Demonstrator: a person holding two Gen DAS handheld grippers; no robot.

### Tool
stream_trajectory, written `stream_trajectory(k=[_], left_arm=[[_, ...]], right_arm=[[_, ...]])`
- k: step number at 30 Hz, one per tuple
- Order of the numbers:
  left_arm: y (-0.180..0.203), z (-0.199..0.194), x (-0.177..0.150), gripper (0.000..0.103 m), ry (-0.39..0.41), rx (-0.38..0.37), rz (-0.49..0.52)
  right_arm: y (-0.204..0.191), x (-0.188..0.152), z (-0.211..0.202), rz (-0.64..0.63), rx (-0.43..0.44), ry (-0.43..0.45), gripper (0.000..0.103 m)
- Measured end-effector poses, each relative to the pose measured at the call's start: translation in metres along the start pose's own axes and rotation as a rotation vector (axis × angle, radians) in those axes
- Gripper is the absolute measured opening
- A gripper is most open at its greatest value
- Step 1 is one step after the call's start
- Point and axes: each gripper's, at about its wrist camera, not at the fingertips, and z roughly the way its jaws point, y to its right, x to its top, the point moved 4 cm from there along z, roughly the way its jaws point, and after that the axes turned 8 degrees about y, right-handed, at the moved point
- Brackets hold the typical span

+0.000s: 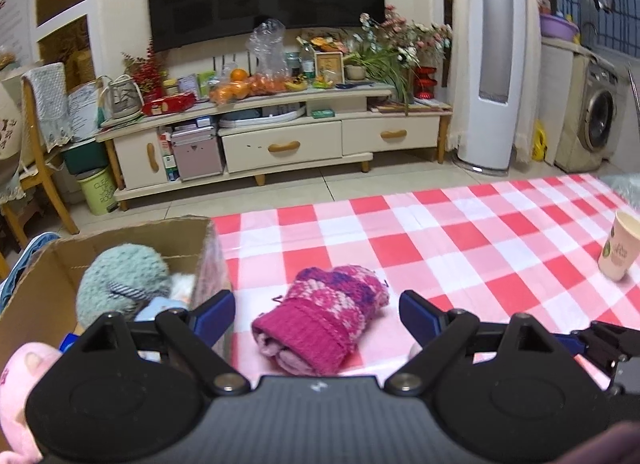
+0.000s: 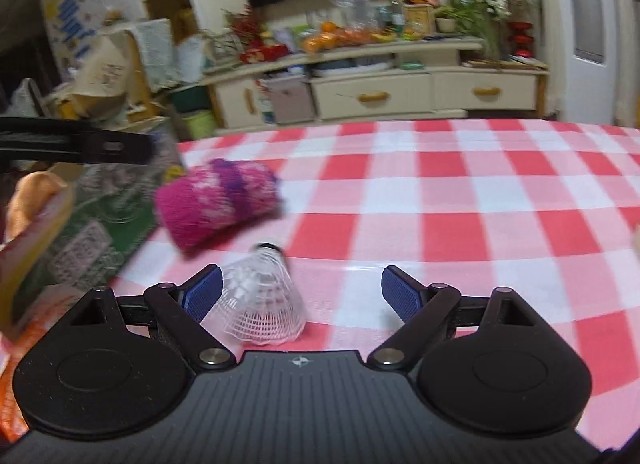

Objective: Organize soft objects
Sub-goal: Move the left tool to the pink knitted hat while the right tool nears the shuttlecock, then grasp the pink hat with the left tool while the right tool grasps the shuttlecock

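A pink and purple knitted glove (image 1: 322,314) lies on the red checked tablecloth (image 1: 460,240), between the wide-apart fingers of my left gripper (image 1: 318,312), which is open and not touching it. Left of it stands a cardboard box (image 1: 44,292) holding a teal plush toy (image 1: 122,284); a pink plush (image 1: 20,392) shows at the lower left. In the right wrist view the glove (image 2: 218,200) lies further off. A white shuttlecock (image 2: 264,300) rests by the left fingertip of my open right gripper (image 2: 302,294), whose pads are clear of it.
A paper cup (image 1: 620,250) stands on the table at the right. Beyond the table are a cluttered TV cabinet (image 1: 280,136), a wooden chair (image 1: 36,152) and a washing machine (image 1: 596,116). The left gripper's dark arm (image 2: 76,144) shows at the left of the right wrist view.
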Motion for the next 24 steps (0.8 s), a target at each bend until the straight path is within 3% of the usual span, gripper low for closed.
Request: stream_trajectory(k=[4,14,24], left_arm=[[0.010,0.011,-0.003,0.089,-0.018,-0.008,0.037],[0.017,0.042,-0.013,0.087,-0.093,-0.006,0.046],[0.015,0.066,-0.021,0.085,-0.129,0.036,0.052]], right_arm=[[-0.013,-0.006,0.016,-0.028,0.031,-0.007,0.103],[-0.017,-0.010,0.042,0.054,0.134,-0.020,0.103],[-0.021,-0.009,0.048,-0.051,0.165,-0.035,0.103]])
